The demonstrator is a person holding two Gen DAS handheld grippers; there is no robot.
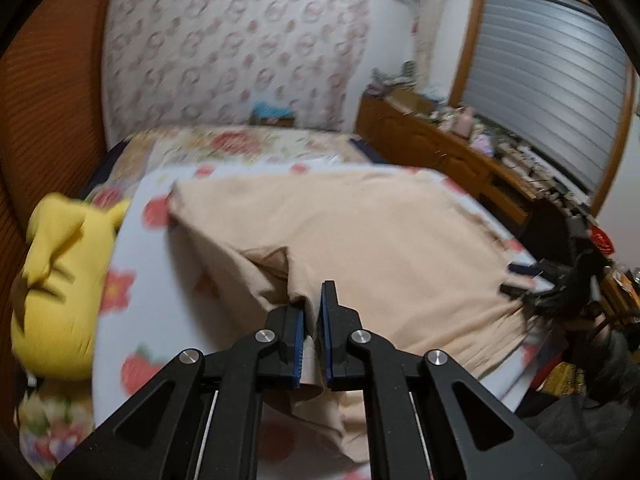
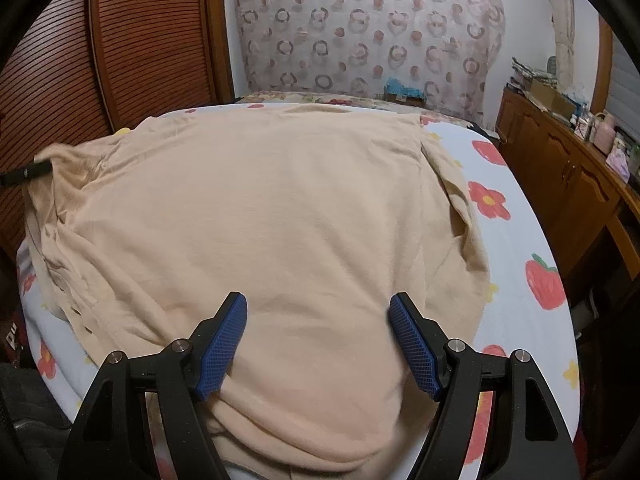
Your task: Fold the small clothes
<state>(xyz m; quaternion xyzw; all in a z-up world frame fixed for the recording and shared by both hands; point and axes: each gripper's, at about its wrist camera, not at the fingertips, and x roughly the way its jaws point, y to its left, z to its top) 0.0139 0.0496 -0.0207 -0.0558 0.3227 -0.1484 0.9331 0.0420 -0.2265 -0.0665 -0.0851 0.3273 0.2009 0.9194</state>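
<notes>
A beige shirt (image 1: 380,232) lies spread on a white board with red flower prints (image 1: 132,320). My left gripper (image 1: 313,312) is shut on a fold of the shirt's near left edge and holds it lifted. In the right wrist view the same beige shirt (image 2: 272,208) covers most of the board (image 2: 532,240). My right gripper (image 2: 318,312) is open, with its blue pads (image 2: 222,344) just above the shirt's near part, holding nothing. The right gripper also shows at the right edge of the left wrist view (image 1: 552,284), at the shirt's side.
A yellow plush toy (image 1: 60,276) lies left of the board. A floral bed (image 1: 240,144) lies behind it. A wooden cabinet with clutter (image 1: 460,140) runs along the right wall. A brown slatted door (image 2: 100,48) stands at the left.
</notes>
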